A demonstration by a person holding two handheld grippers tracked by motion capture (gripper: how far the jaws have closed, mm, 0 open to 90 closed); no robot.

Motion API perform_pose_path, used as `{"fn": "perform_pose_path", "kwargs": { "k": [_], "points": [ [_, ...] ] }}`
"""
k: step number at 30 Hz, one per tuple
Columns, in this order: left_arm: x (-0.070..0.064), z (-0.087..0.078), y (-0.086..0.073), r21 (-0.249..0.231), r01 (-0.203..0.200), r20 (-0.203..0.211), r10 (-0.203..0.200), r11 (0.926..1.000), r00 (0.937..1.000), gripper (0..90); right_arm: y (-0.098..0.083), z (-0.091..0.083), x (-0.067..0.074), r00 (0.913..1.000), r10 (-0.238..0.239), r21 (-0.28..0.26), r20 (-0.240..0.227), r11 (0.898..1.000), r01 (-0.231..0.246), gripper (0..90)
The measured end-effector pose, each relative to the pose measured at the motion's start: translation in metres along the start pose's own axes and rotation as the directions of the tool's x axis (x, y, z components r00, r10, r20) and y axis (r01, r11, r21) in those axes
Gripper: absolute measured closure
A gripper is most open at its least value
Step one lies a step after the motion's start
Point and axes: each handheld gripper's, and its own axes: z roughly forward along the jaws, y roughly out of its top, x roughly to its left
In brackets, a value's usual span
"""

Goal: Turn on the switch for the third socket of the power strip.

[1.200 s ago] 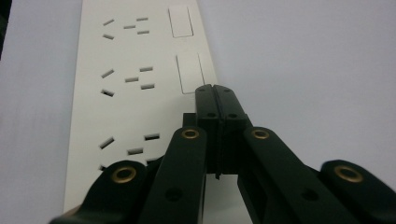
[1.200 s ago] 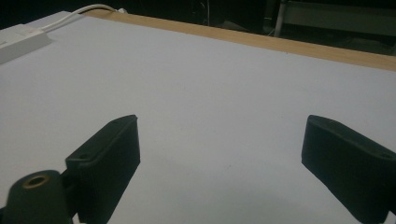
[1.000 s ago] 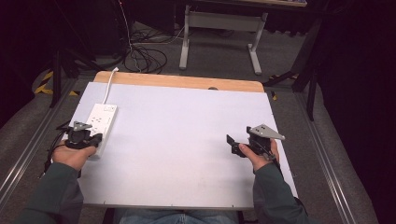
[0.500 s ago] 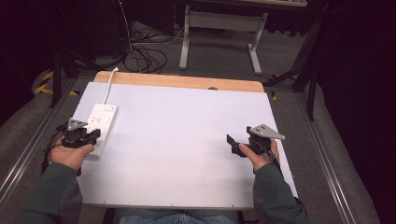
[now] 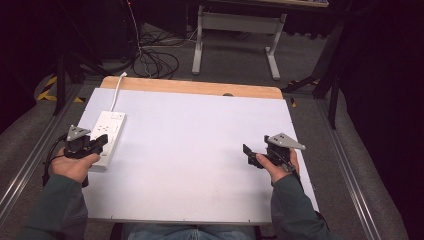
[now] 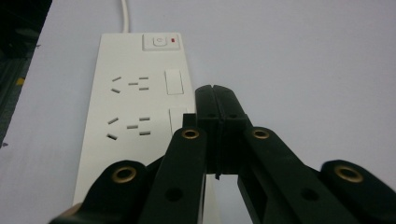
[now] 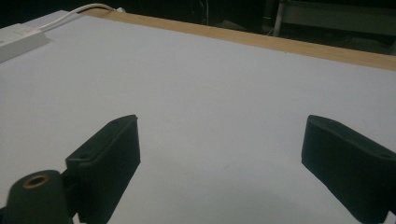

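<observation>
The power strip (image 5: 107,136) lies flat at the left edge of the white desk (image 5: 200,150), its cord (image 5: 118,86) running to the far side. The left tool (image 6: 215,100) has its jaws pressed together with nothing between them, over the strip's near end. The right tool (image 5: 251,155) is wide apart above bare desk, well apart from the strip

Dark green sleeves (image 5: 60,210), blue jeans (image 5: 190,232); black hand-held gripper (image 6: 215,100), brass-ringed screw holes, grey triangular plate (image 5: 284,141).
</observation>
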Motion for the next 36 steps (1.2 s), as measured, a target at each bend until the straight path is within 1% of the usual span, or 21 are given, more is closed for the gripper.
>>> {"fn": "perform_pose_path", "kwargs": {
  "k": [4,9,13,16,18,19,22,25,27,29,34,36],
  "points": [
    [0.001,-0.004,0.001,-0.029,0.009,-0.008,-0.010,0.9995,0.9999,89.9,0.000,0.000,0.000,1.0000,0.001,0.000,0.000,1.000,-0.001,12.0],
    [0.001,-0.009,0.002,-0.058,0.008,-0.012,-0.009,0.9983,0.9999,89.9,0.000,0.000,0.000,1.0000,0.001,0.000,-0.001,1.000,-0.001,12.0],
    [0.000,-0.015,0.003,-0.096,0.009,-0.021,-0.011,0.9953,0.9997,89.9,0.000,0.000,0.000,1.0000,0.005,-0.001,0.001,1.000,-0.005,12.0],
    [-0.001,-0.019,0.003,-0.137,0.016,-0.028,-0.020,0.9904,0.9994,89.8,0.000,-0.001,0.000,1.0000,0.005,-0.002,0.000,1.000,-0.005,12.0],
    [-0.002,-0.022,0.004,-0.157,0.004,-0.036,-0.010,0.9876,0.9993,89.8,0.000,0.000,0.000,1.0000,0.005,-0.002,0.001,1.000,-0.005,12.0],
    [-0.002,-0.023,0.004,-0.172,0.007,-0.039,-0.014,0.9851,0.9991,89.8,0.000,0.000,0.000,1.0000,0.005,-0.002,0.001,1.000,-0.005,12.1],
    [-0.002,-0.026,0.005,-0.205,-0.005,-0.052,-0.006,0.9788,0.9986,89.6,0.000,0.000,0.000,1.0000,0.005,-0.002,0.000,1.000,-0.005,12.0],
    [-0.002,-0.030,0.005,-0.232,0.002,-0.059,-0.016,0.9728,0.9981,89.5,0.000,0.000,0.000,1.0000,0.005,-0.002,0.001,1.000,-0.005,12.1],
    [-0.002,-0.032,0.005,-0.245,0.008,-0.061,-0.023,0.9695,0.9979,89.4,0.000,-0.001,0.000,1.0000,0.006,-0.002,0.001,1.000,-0.006,12.1],
    [-0.001,-0.033,0.005,-0.245,0.006,-0.062,-0.022,0.9694,0.9978,89.4,0.000,-0.001,0.000,1.0000,0.006,-0.001,0.001,1.000,-0.006,12.1],
    [-0.002,-0.035,0.005,-0.257,0.007,-0.065,-0.025,0.9665,0.9975,89.3,0.000,-0.001,0.000,1.0000,0.005,-0.002,0.001,1.000,-0.005,12.1],
    [-0.002,-0.035,0.005,-0.256,-0.001,-0.064,-0.016,0.9666,0.9978,89.1,0.000,-0.001,0.000,1.0000,0.004,-0.001,0.000,1.000,-0.004,12.0]
  ]
}}
